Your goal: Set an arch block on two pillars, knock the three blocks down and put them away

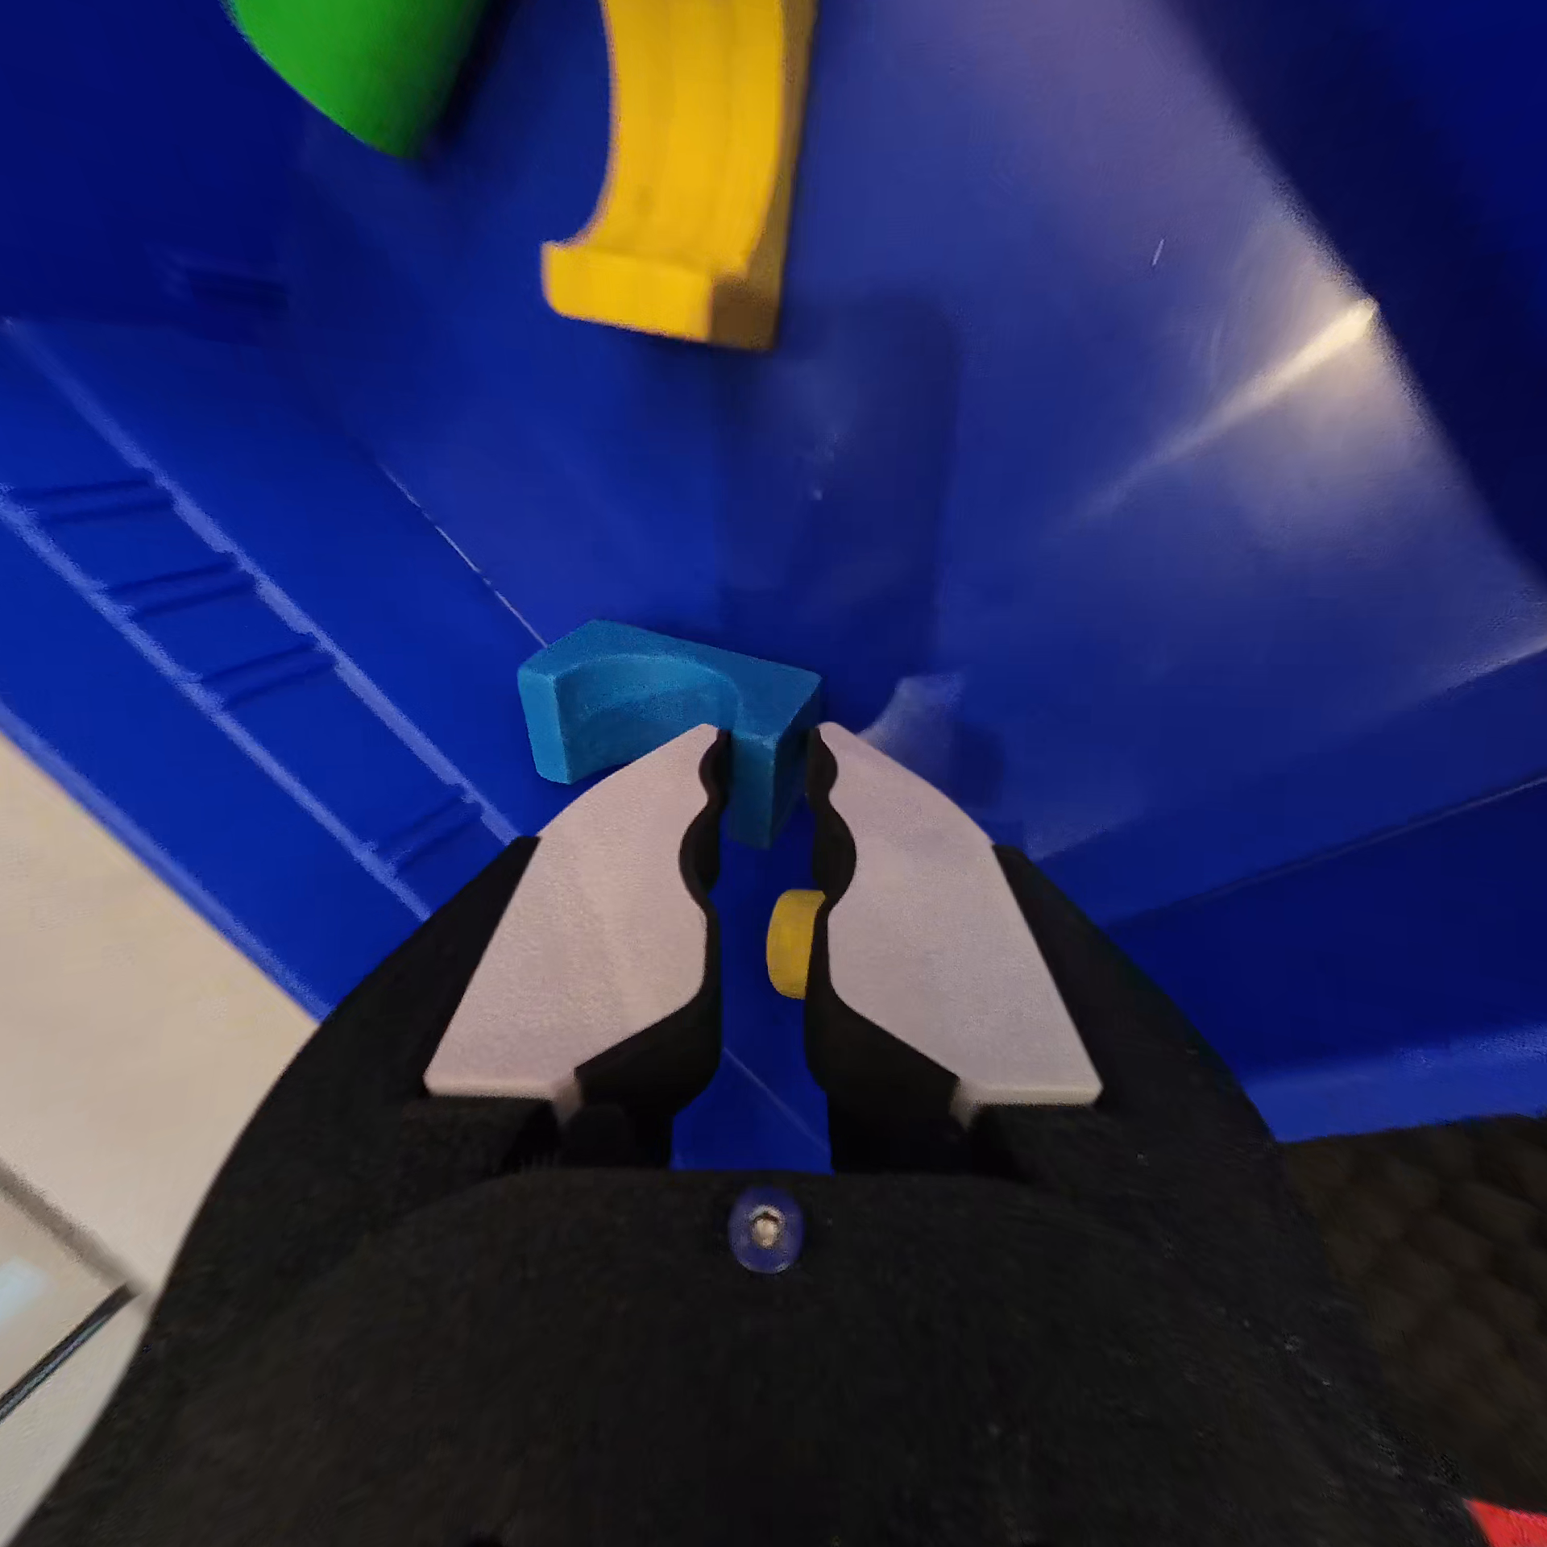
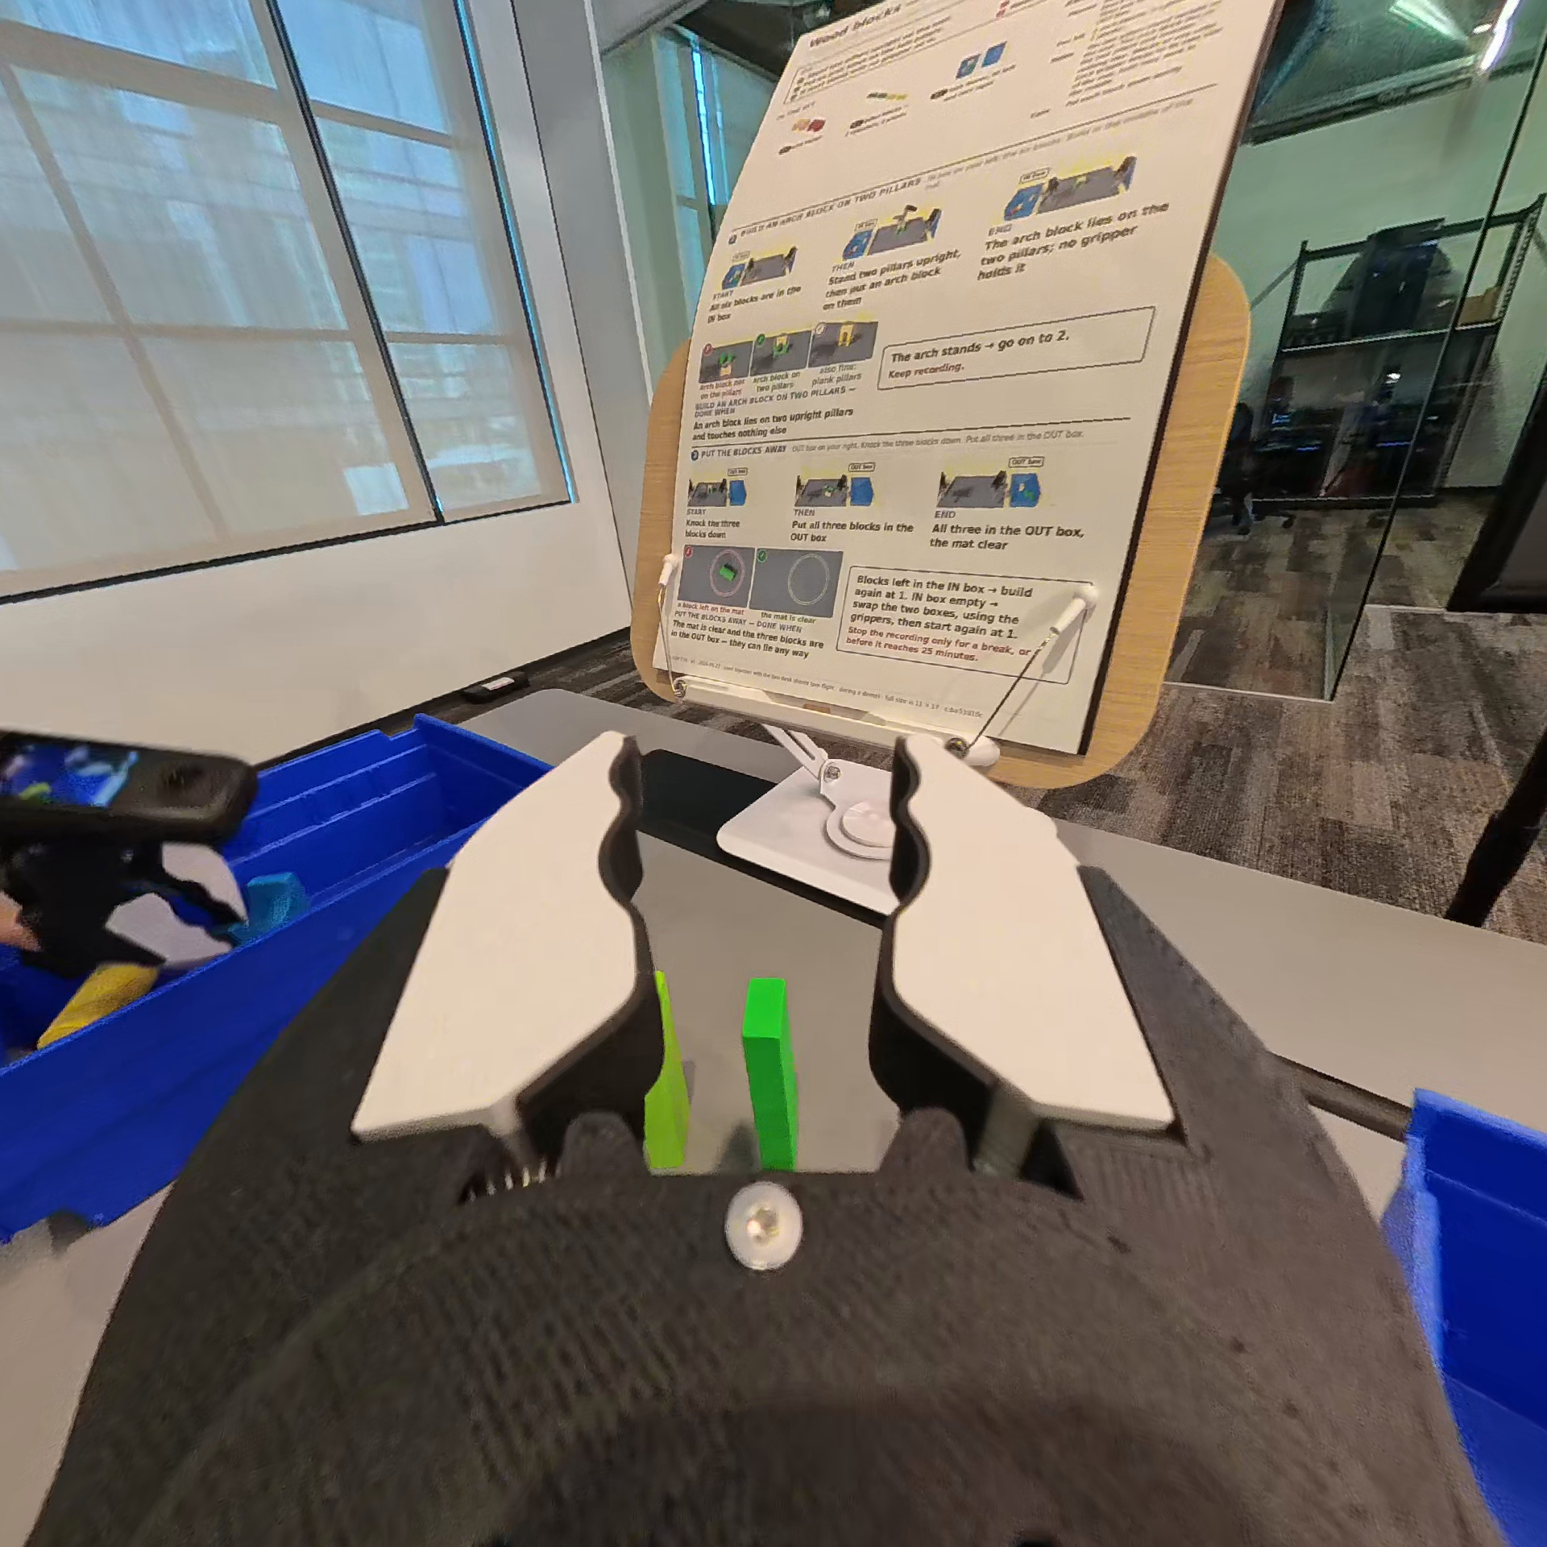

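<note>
In the left wrist view the left gripper point(image 1: 763, 732) reaches down into a blue bin point(image 1: 1088, 519), its fingers narrowed around one leg of a blue arch block point(image 1: 619, 711) at mid-frame. The left pad touches the leg; a thin gap shows on the right side, so whether the grip is firm cannot be told. Between the fingers, lower down, a small yellow block point(image 1: 791, 942) peeks out beside the right finger. Higher in the frame a yellow arch block point(image 1: 695, 167) lies on the bin floor, with a green block point(image 1: 368, 67) at the upper left corner — both well apart from the fingers.

In the right wrist view the right gripper point(image 2: 766, 753) hovers with its fingers wide apart and nothing between the tips. Below them, low in the gap, two green pillars point(image 2: 770, 1080) stand upright side by side on a dark mat point(image 2: 753, 937). At left the same blue bin point(image 2: 352, 829) holds the other gripper and the blue arch. A second blue bin point(image 2: 1473, 1239) cuts into the lower right edge. Beyond the mat a printed instruction sheet point(image 2: 921, 377) leans on a white stand point(image 2: 804, 837) — windows behind at upper left.
</note>
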A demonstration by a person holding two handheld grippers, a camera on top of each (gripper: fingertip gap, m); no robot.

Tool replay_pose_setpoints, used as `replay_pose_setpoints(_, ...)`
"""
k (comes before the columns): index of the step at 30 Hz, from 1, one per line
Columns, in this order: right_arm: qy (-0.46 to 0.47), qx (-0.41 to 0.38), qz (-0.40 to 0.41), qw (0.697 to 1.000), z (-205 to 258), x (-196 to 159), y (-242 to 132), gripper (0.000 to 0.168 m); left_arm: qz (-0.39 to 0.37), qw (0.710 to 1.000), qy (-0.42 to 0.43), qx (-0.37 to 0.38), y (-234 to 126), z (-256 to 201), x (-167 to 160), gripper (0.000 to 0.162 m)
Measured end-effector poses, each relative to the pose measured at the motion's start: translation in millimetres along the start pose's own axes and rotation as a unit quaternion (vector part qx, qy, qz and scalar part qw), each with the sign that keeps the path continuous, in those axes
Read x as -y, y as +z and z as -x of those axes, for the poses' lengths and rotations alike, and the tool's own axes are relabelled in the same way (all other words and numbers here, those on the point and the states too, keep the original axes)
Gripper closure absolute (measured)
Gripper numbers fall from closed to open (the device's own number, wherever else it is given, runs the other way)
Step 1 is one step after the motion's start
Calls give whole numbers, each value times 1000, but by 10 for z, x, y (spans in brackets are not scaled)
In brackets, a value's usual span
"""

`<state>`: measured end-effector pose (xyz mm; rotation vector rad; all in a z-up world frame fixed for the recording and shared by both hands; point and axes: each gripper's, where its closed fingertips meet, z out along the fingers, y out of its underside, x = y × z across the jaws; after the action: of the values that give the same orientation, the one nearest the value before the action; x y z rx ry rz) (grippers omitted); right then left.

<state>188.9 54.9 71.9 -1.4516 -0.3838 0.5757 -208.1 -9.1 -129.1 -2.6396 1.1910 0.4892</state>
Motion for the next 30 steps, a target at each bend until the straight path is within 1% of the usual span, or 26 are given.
replay_pose_setpoints(3, -11, 15, -5, 1000, 87, -2, 3, 111, -103, 991, -68, -46, -361, 4, 238, 145)
replay_pose_setpoints(5, -33, 45, -11, 998, 244, -8, 10, 111, -199, 969, -112, -94, -760, -41, 460, 145)
replay_pose_setpoints(6, -54, 60, -11, 997, 349, -25, 16, 111, -253, 951, -135, -117, -1003, -66, 585, 145)
replay_pose_setpoints(7, -81, 76, -12, 994, 466, -45, 20, 111, -308, 927, -155, -150, -1267, -123, 710, 145)
replay_pose_setpoints(9, -155, 111, -14, 982, 759, -112, 4, 111, -403, 865, -193, -228, -1795, -267, 931, 145)
replay_pose_setpoints(10, -199, 112, -18, 974, 880, -142, -11, 110, -443, 831, -206, -268, -2038, -352, 1022, 145)
replay_pose_setpoints(12, -286, 85, -49, 953, 1082, -127, -79, 110, -516, 756, -233, -330, -2450, -483, 1176, 145)
replay_pose_setpoints(14, -348, 65, -80, 932, 1294, -95, -170, 110, -571, 683, -256, -377, -2748, -591, 1284, 146)
replay_pose_setpoints(15, -362, 59, -88, 926, 1386, -89, -204, 110, -589, 649, -266, -401, -2849, -653, 1331, 146)
replay_pose_setpoints(16, -363, 59, -87, 926, 1463, -97, -223, 111, -599, 621, -273, -425, -2912, -729, 1381, 146)
replay_pose_setpoints(17, -360, 63, -80, 927, 1524, -115, -229, 111, -599, 604, -274, -449, -2941, -825, 1438, 146)
replay_pose_setpoints(19, -357, 61, -76, 929, 1563, -106, -244, 113, -591, 580, -278, -486, -2943, -1021, 1561, 146)
replay_pose_setpoints(21, -371, 59, -75, 924, 1553, -100, -256, 129, -578, 560, -283, -522, -2934, -1195, 1674, 146)
replay_pose_setpoints(22, -378, 54, -74, 921, 1528, -99, -254, 134, -573, 554, -281, -534, -2931, -1265, 1723, 146)
replay_pose_setpoints(25, -381, 45, -71, 921, 1460, -106, -234, 137, -562, 556, -280, -545, -2871, -1399, 1847, 146)
replay_pose_setpoints(28, -397, 32, -77, 914, 1436, -85, -234, 140, -559, 537, -280, -567, -2892, -1443, 1895, 146)
replay_pose_setpoints(30, -408, 10, -87, 909, 1390, -42, -242, 151, -559, 534, -275, -572, -2892, -1463, 1895, 146)
